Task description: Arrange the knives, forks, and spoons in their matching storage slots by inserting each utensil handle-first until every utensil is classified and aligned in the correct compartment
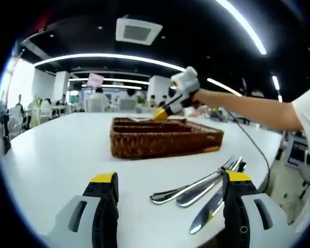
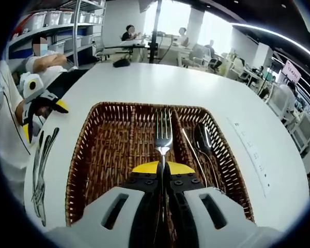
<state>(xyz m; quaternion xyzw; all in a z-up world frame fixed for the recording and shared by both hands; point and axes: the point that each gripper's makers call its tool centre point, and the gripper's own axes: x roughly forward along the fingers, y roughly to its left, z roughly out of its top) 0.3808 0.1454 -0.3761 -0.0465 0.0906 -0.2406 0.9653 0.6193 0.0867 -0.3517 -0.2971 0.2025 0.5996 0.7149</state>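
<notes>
In the left gripper view my left tool hangs wide open, holding nothing, just near the loose cutlery on the tabletop; picking one comes next. In the right gripper view my right tool is clamped on a fork over the basket's middle slot, needing lowering and release.

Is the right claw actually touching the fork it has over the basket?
Touching. The right gripper view shows the right claw closed on the fork handle, tines pointing away over the wicker basket.
</notes>
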